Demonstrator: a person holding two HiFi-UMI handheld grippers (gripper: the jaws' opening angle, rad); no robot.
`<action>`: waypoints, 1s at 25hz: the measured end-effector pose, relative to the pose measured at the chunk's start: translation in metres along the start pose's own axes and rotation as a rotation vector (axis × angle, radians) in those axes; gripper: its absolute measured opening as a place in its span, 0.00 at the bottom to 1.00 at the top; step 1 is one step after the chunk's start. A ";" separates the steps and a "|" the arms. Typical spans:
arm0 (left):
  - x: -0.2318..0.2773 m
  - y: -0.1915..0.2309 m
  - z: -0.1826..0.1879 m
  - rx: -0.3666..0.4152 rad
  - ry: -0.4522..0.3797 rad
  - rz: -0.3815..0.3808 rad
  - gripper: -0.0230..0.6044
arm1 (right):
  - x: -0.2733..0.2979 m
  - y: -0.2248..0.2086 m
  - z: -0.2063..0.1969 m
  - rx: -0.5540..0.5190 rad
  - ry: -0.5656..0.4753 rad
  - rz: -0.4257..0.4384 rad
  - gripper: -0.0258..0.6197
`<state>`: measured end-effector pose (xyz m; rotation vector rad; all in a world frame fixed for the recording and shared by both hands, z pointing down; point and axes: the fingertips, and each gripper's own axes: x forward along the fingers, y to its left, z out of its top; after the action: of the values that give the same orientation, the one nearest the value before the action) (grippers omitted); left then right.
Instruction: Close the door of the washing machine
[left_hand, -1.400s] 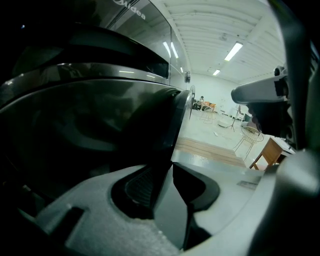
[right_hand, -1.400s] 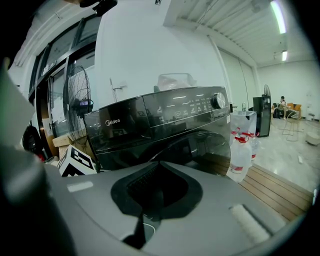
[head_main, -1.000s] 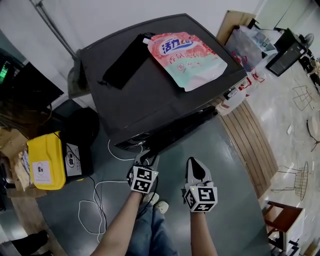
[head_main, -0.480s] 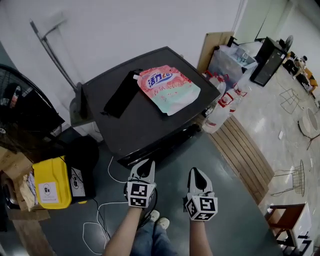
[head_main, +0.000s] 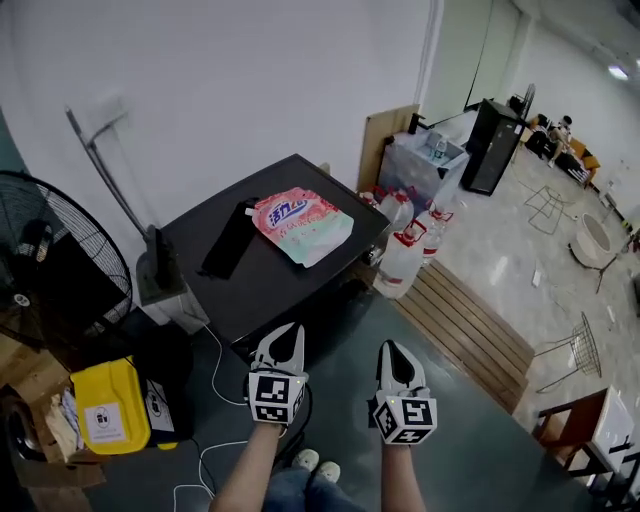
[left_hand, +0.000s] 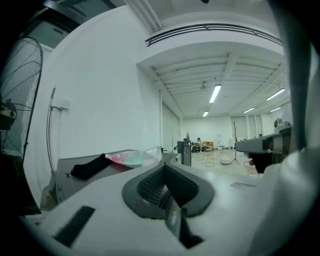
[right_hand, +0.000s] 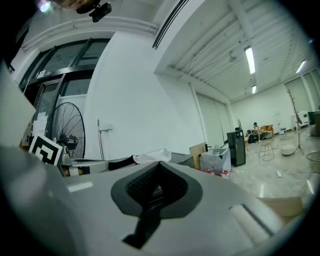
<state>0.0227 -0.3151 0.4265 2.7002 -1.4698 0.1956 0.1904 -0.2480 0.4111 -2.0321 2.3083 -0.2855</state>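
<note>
Head view shows the washer (head_main: 285, 280) as a dark box against the white wall, well ahead of both grippers and below them. A pink pouch (head_main: 300, 225) and a black cloth (head_main: 228, 240) lie flat on its top. Its front face is steeply foreshortened from here. No door stands out from it, so I judge the door shut and the task done or nearly so, though the door itself cannot be made out.

The left gripper (head_main: 288, 332) and right gripper (head_main: 391, 349) hover side by side over the floor. They are apart from the machine, touch nothing, and point about level toward it. This looks like a resting pose, likely because nothing is left to push.

In the left gripper view the left fingers have just been closing and now meet fully, with nothing between them. In the right gripper view the right fingers are together too, and empty. If the door proves unlatched, a firm push on its front would be the remaining move.
</note>
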 end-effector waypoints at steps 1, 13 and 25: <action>-0.003 -0.003 0.010 0.003 -0.014 -0.006 0.05 | -0.005 -0.001 0.008 0.001 -0.015 -0.006 0.06; -0.013 -0.043 0.115 0.068 -0.184 -0.101 0.05 | -0.035 -0.001 0.103 -0.045 -0.192 -0.039 0.06; -0.029 -0.071 0.127 0.102 -0.208 -0.174 0.05 | -0.054 0.005 0.116 -0.056 -0.221 -0.052 0.06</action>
<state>0.0771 -0.2666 0.2969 2.9907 -1.2915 -0.0210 0.2119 -0.2058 0.2919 -2.0354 2.1572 0.0024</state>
